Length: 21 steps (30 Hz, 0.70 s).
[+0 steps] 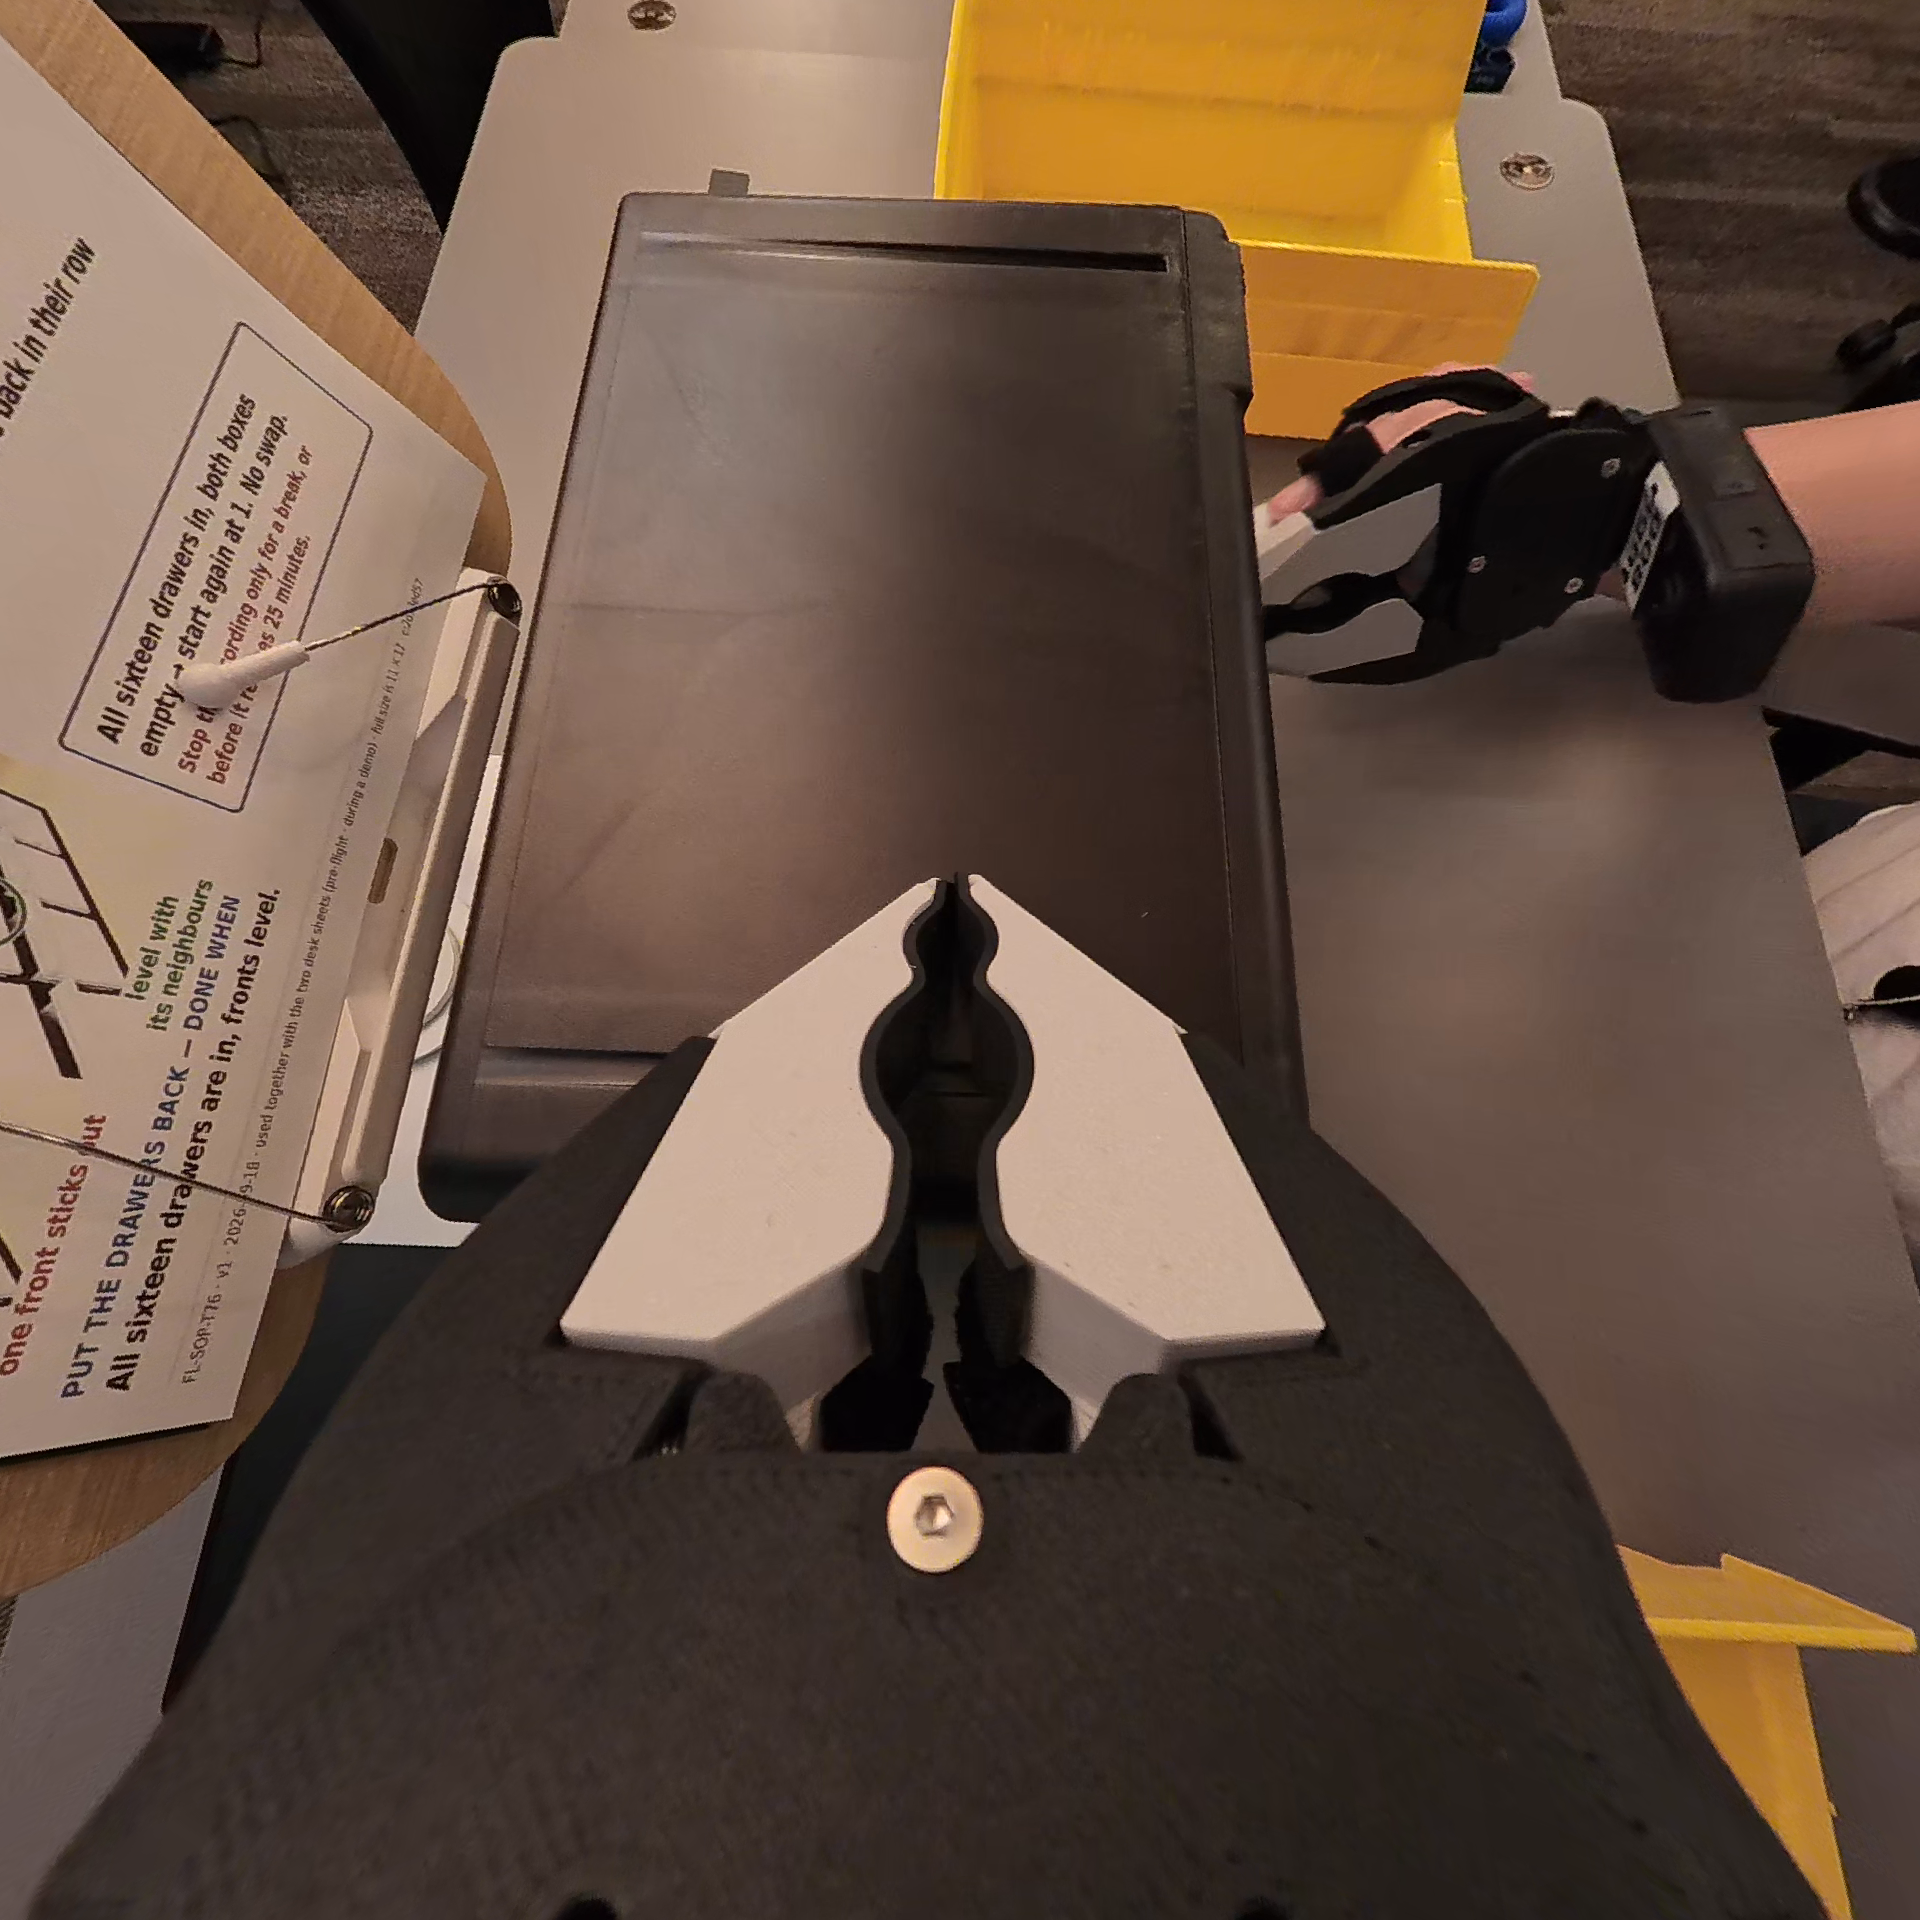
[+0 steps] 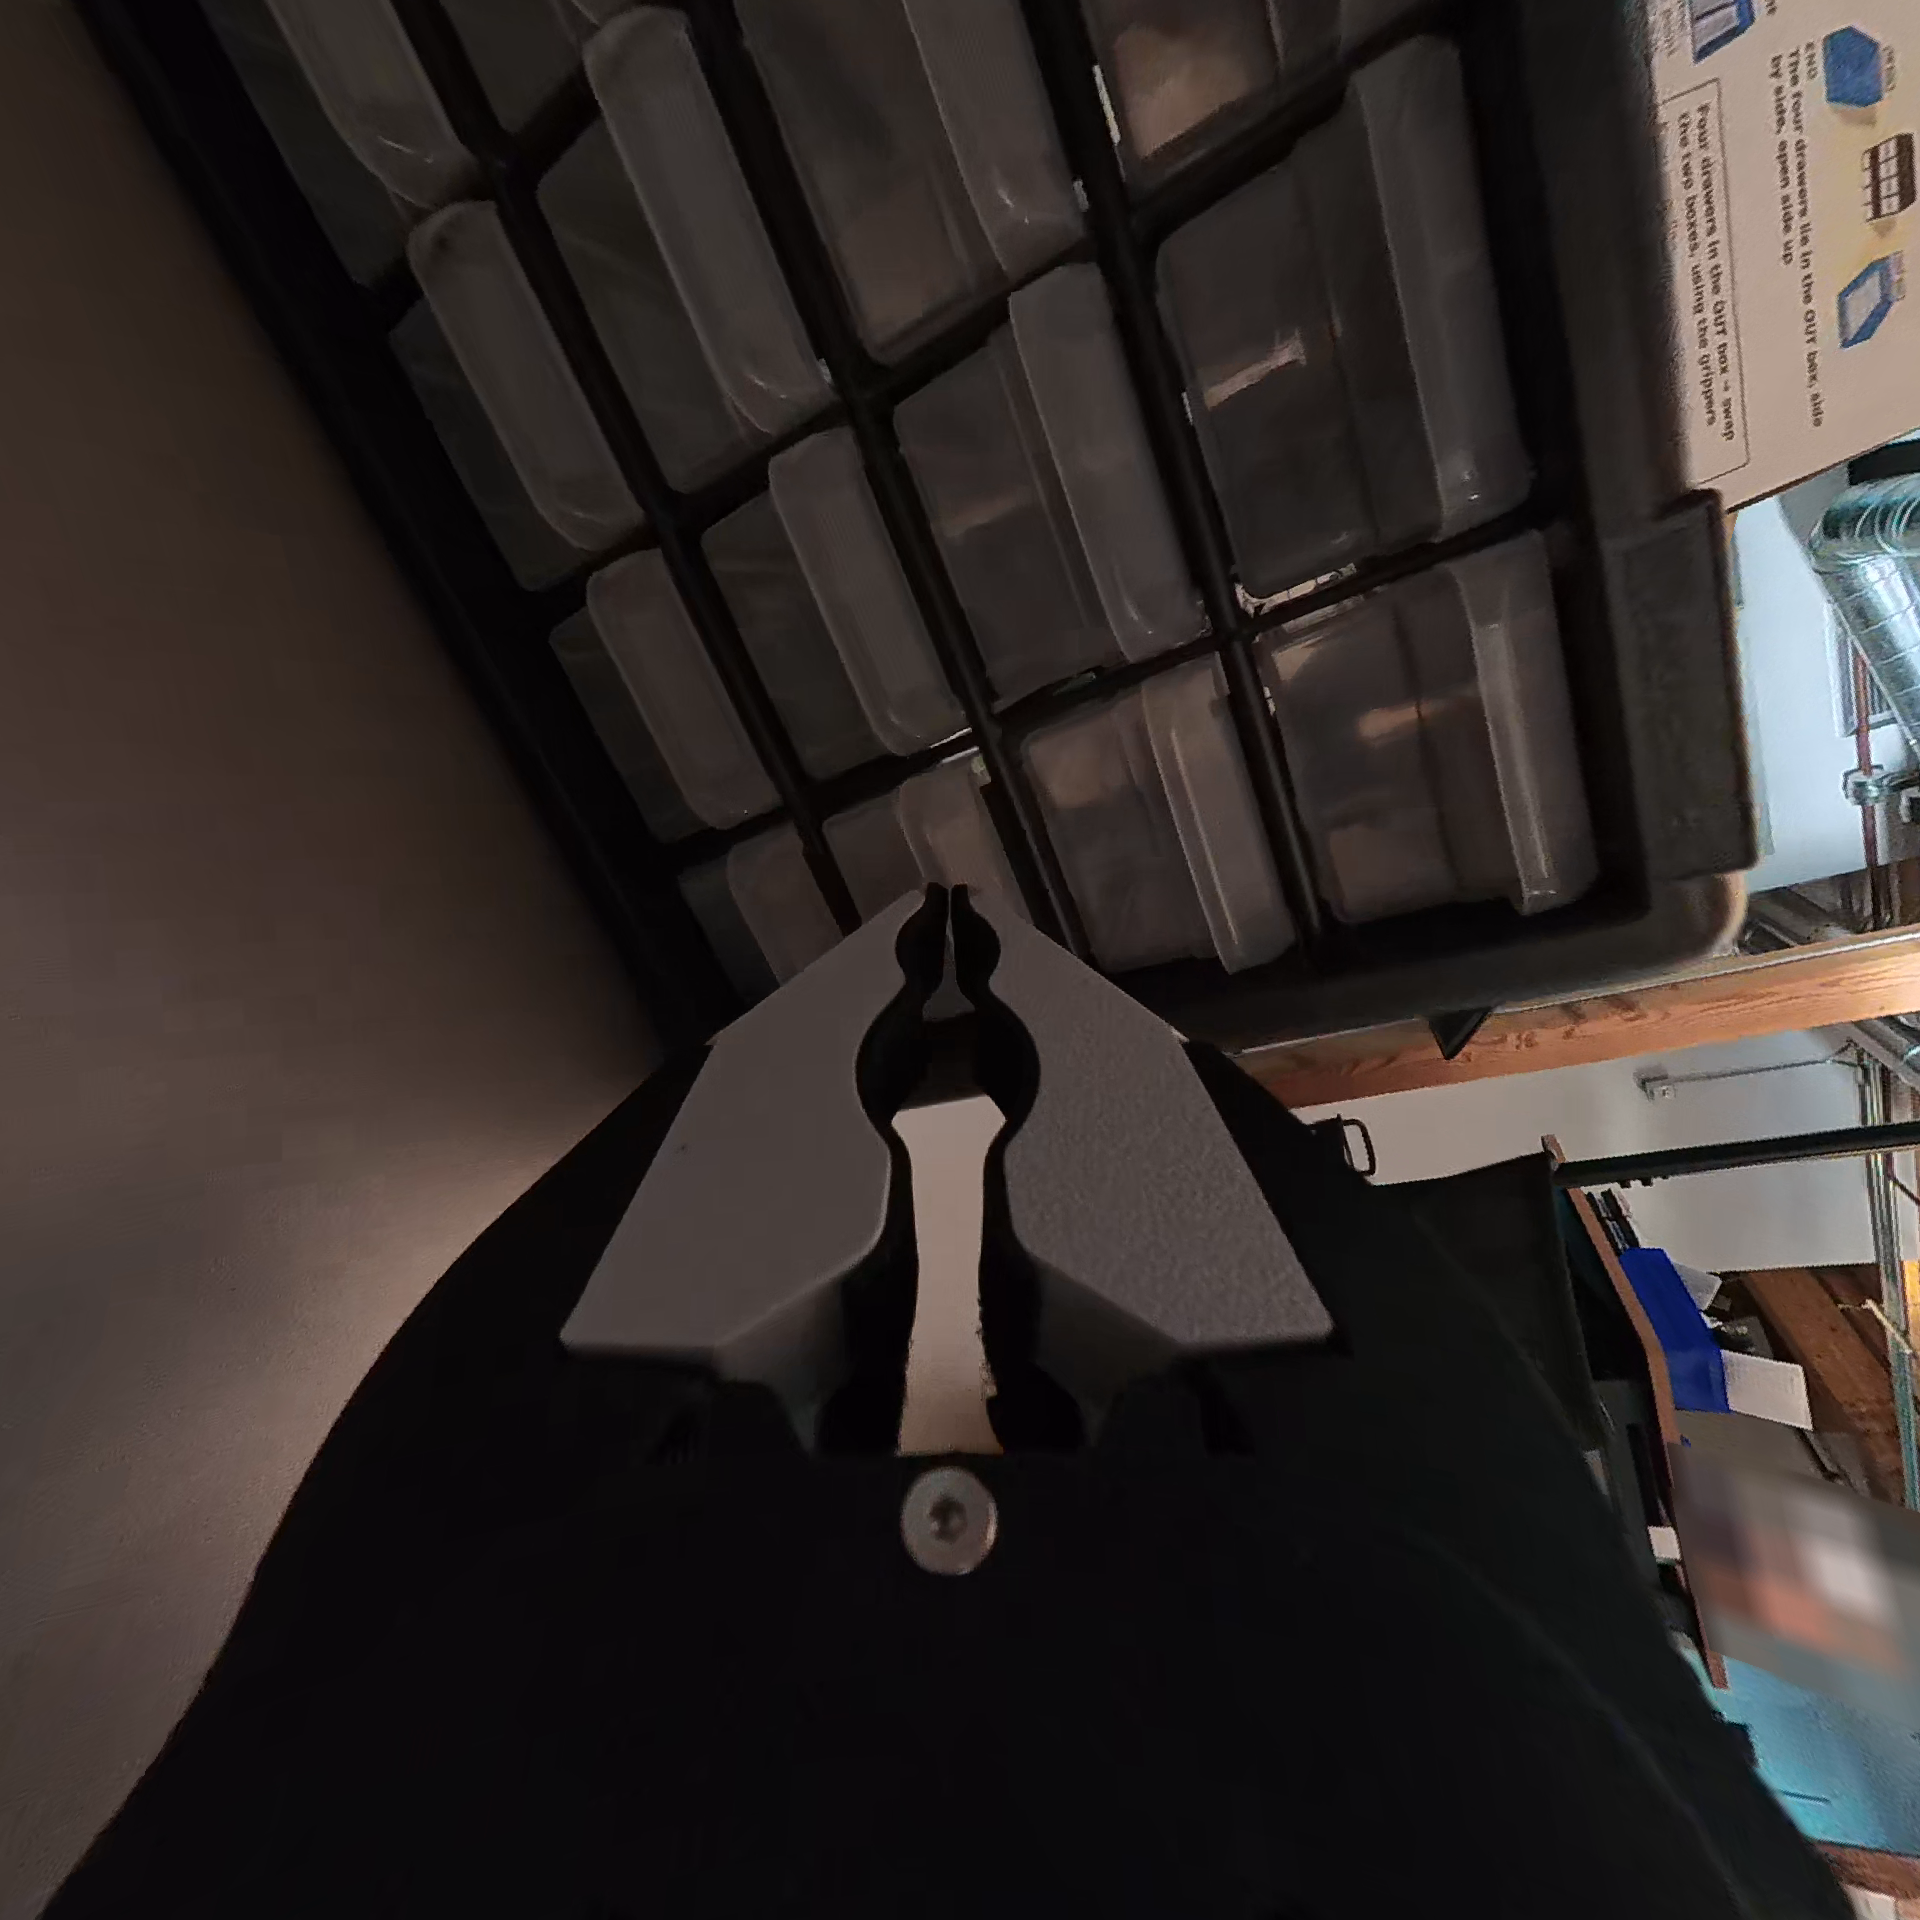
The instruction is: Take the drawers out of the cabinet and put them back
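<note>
Black cabinet [image 1: 883, 623] is seen from above in the left wrist view, standing on a grey table [image 1: 1507, 987]. Left gripper [image 1: 958, 883] is held over its top, jaws clenched on nothing. Right gripper [image 1: 1283, 577] is seen at the cabinet's front edge, tips pressed together, empty. In the right wrist view, clear drawers [image 2: 1382, 416] are seen seated in their slots. Yellow bin [image 1: 1226, 135] sits beyond the cabinet; a printed sheet [image 1: 156, 727] lies to its left.
</note>
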Tool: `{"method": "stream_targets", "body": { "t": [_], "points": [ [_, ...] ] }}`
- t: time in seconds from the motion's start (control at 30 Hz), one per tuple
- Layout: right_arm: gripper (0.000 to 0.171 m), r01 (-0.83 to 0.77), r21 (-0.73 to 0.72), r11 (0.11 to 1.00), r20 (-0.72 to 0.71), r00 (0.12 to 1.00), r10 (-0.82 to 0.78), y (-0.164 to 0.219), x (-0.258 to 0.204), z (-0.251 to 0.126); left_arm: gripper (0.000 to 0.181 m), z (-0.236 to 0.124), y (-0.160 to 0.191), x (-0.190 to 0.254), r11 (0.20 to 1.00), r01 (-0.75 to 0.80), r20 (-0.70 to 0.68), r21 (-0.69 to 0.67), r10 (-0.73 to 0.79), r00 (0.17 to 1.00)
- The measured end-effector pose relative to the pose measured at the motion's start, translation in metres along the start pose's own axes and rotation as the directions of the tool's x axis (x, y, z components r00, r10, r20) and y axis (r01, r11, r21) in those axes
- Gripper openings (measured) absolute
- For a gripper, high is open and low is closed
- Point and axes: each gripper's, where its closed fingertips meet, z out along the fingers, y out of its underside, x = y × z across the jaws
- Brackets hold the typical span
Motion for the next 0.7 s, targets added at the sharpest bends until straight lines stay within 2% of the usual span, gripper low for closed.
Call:
{"method": "stream_targets", "body": {
  "t": [0.3, 0.37, 0.43, 0.5, 0.57, 0.6, 0.67, 0.7],
  "points": [
    [0.002, -0.042, 0.041, 0.998, 0.023, 0.999, 0.041, -0.001, -0.001, -0.002, 0.000, 0.000, 0.000, 0.000, 1.000, 0.004, 0.006, 0.009, -0.004, 1.000],
    [0.004, -0.136, 0.108, 0.985, 0.025, 0.991, 0.134, -0.009, 0.003, -0.015, 0.000, -0.002, -0.003, -0.005, 0.999, 0.011, 0.068, 0.042, -0.014, 0.998],
    [0.012, -0.298, 0.157, 0.942, 0.040, 0.955, 0.295, -0.012, 0.017, -0.032, 0.000, -0.015, -0.021, -0.010, 0.980, 0.028, 0.165, 0.197, -0.061, 0.984],
    [0.027, -0.496, 0.198, 0.846, 0.084, 0.868, 0.489, -0.011, 0.038, -0.048, 0.000, -0.044, -0.043, -0.007, 0.897, 0.064, 0.220, 0.436, -0.176, 0.959],
    [0.048, -0.662, 0.224, 0.716, 0.151, 0.749, 0.645, -0.010, 0.061, -0.061, 0.000, -0.074, -0.048, 0.001, 0.787, 0.109, 0.232, 0.608, -0.307, 0.923],
    [0.052, -0.727, 0.241, 0.643, 0.191, 0.685, 0.703, -0.010, 0.074, -0.067, 0.000, -0.085, -0.044, 0.006, 0.740, 0.128, 0.240, 0.660, -0.370, 0.898],
    [0.065, -0.834, 0.264, 0.485, 0.295, 0.549, 0.782, -0.011, 0.097, -0.074, 0.022, -0.098, -0.032, 0.019, 0.664, 0.160, 0.237, 0.730, -0.466, 0.852],
    [0.072, -0.877, 0.270, 0.397, 0.350, 0.474, 0.808, -0.012, 0.108, -0.076, 0.025, -0.101, -0.025, 0.027, 0.624, 0.176, 0.225, 0.761, -0.509, 0.831]
  ]
}}
